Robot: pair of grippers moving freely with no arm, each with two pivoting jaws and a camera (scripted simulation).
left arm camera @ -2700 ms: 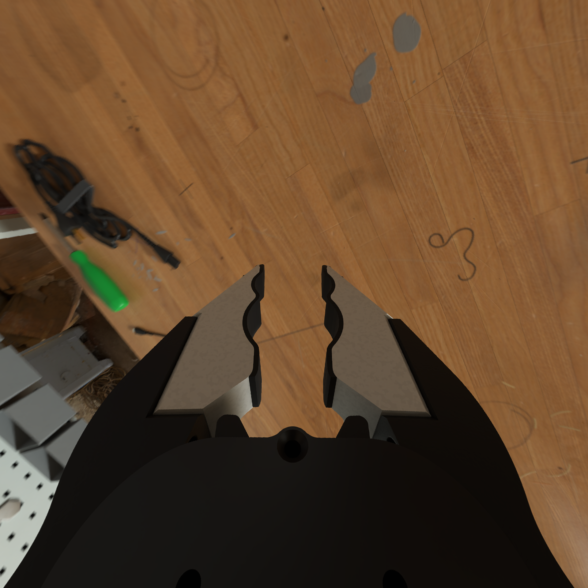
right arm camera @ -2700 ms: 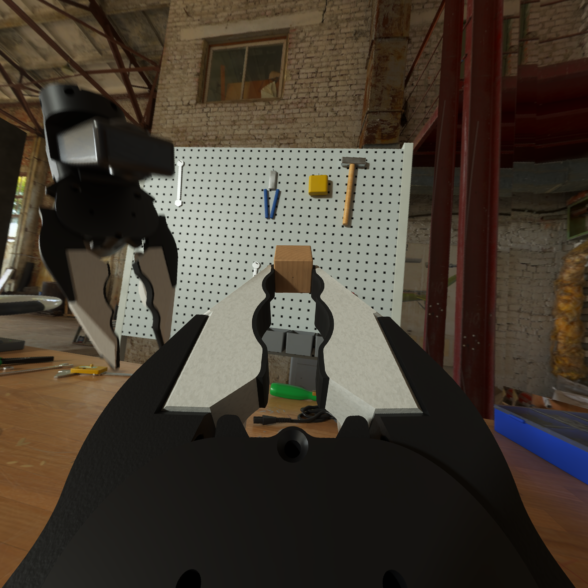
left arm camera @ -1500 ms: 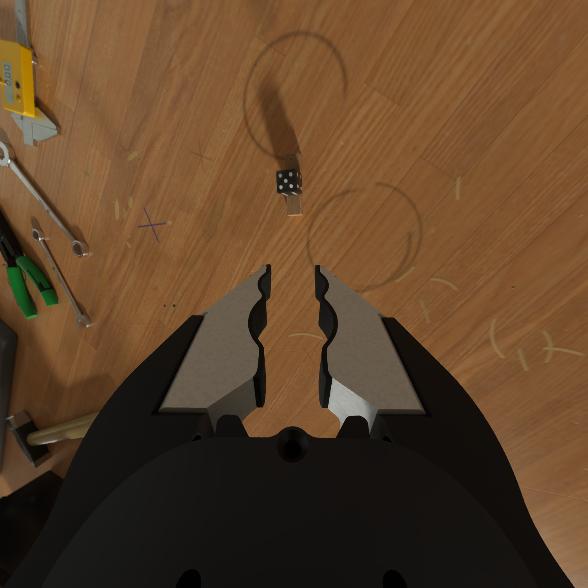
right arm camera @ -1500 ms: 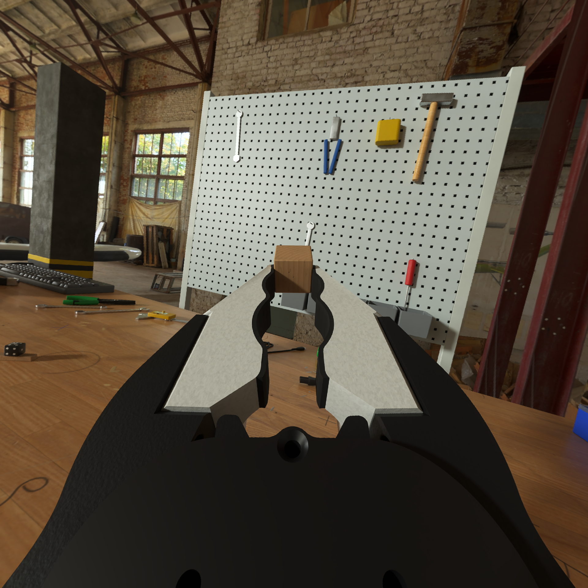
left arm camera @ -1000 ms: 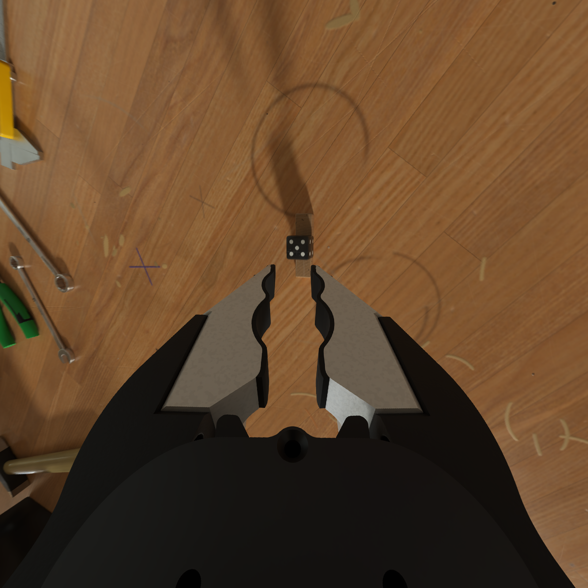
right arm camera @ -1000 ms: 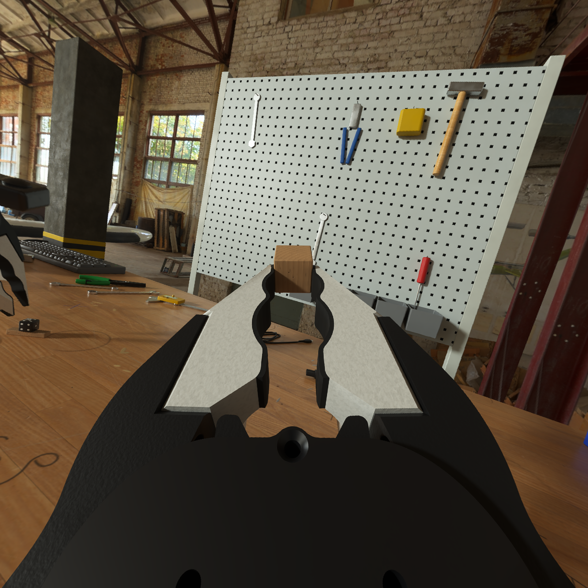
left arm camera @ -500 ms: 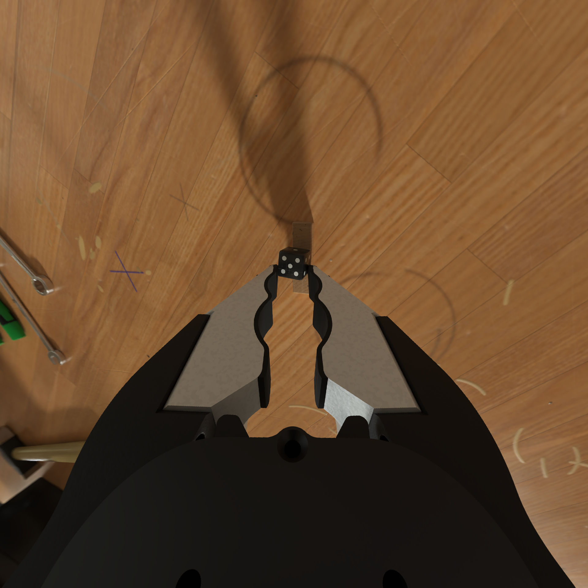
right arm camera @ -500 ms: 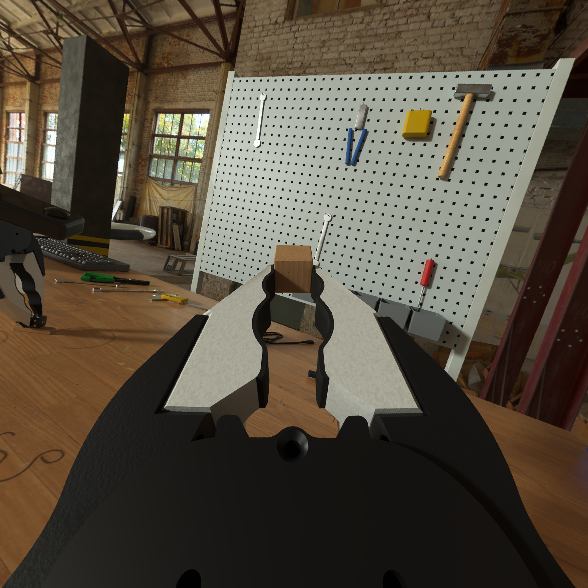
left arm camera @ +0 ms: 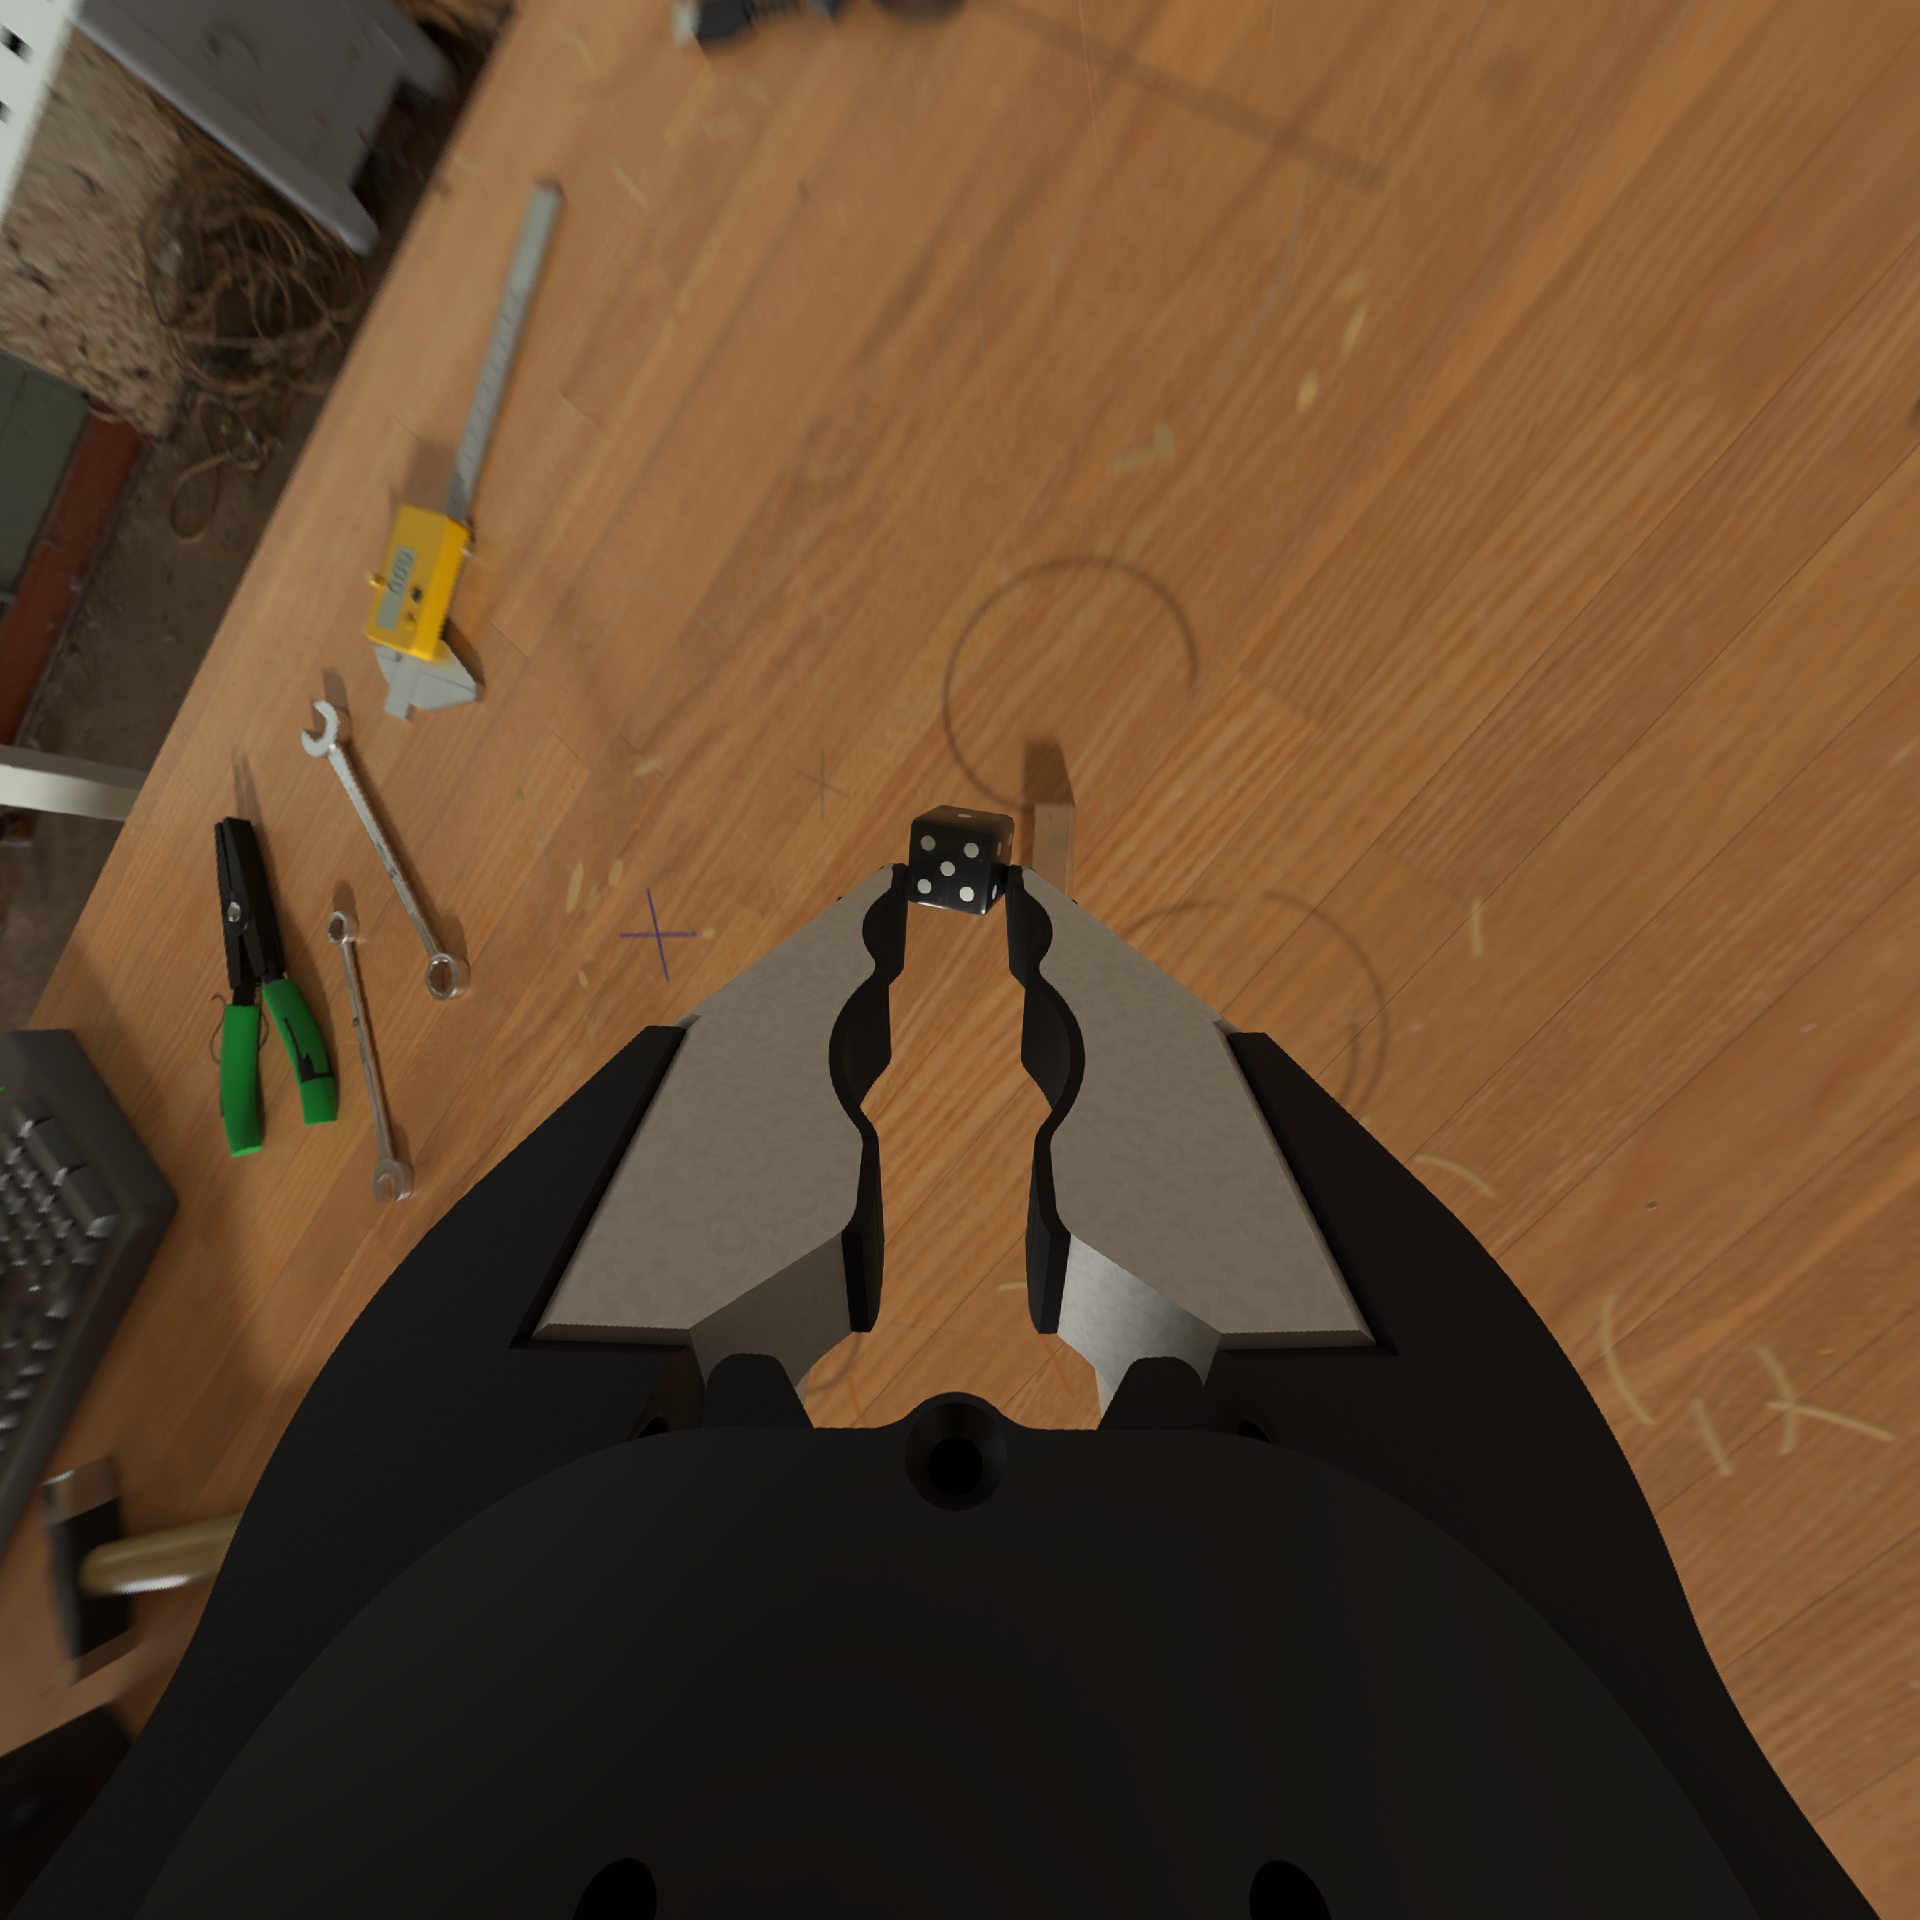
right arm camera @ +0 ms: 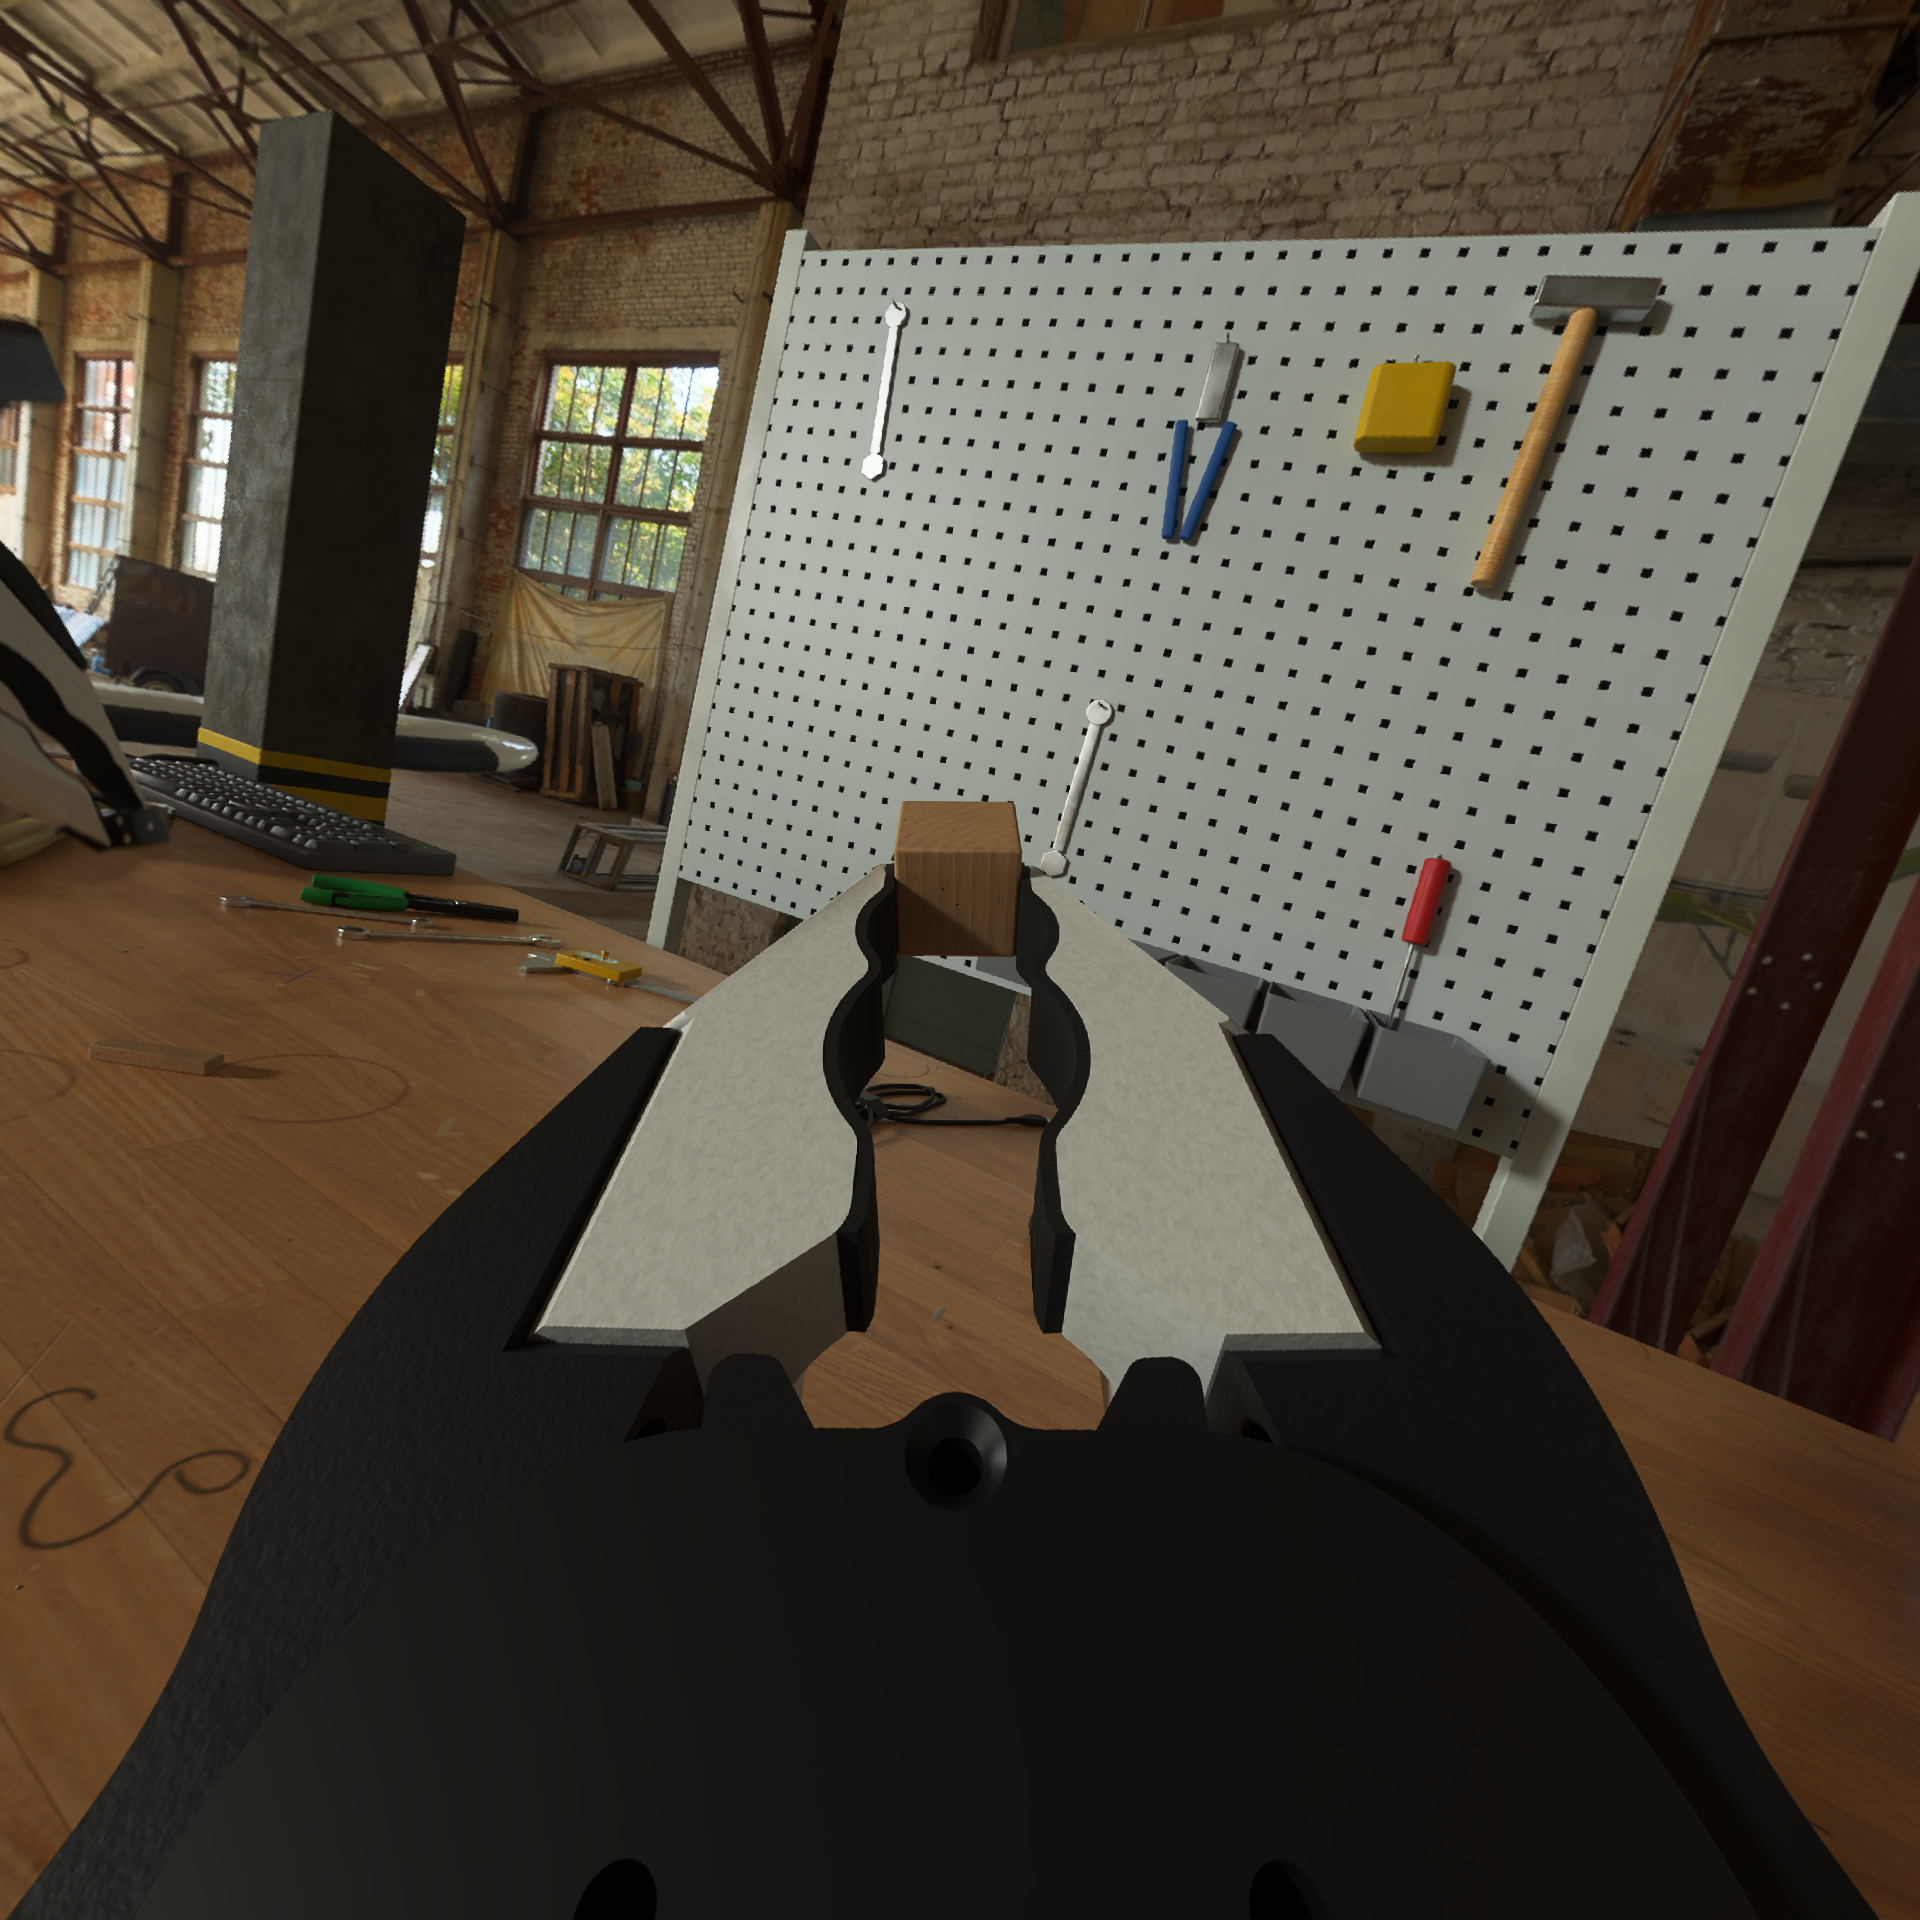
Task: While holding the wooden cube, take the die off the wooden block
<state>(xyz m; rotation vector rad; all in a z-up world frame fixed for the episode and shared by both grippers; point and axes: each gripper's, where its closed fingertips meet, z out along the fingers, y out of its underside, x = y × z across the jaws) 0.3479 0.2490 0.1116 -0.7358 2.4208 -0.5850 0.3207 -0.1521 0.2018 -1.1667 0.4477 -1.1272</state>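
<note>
- Pinching the black die [left arm camera: 958,860] at its tips, the left gripper [left arm camera: 954,883] holds it above the table, beside the flat wooden block [left arm camera: 1049,831].
- Right gripper [right arm camera: 956,894] clamps the wooden cube [right arm camera: 956,891] aloft.

Workshop in an old brick hall, steel roof trusses [right arm camera: 520,114], pegboard [right arm camera: 1299,675] hung with a hammer [right arm camera: 1538,436], wooden bench [left arm camera: 1351,520] strewn with wrenches [left arm camera: 384,852], pliers [left arm camera: 260,997]
</note>
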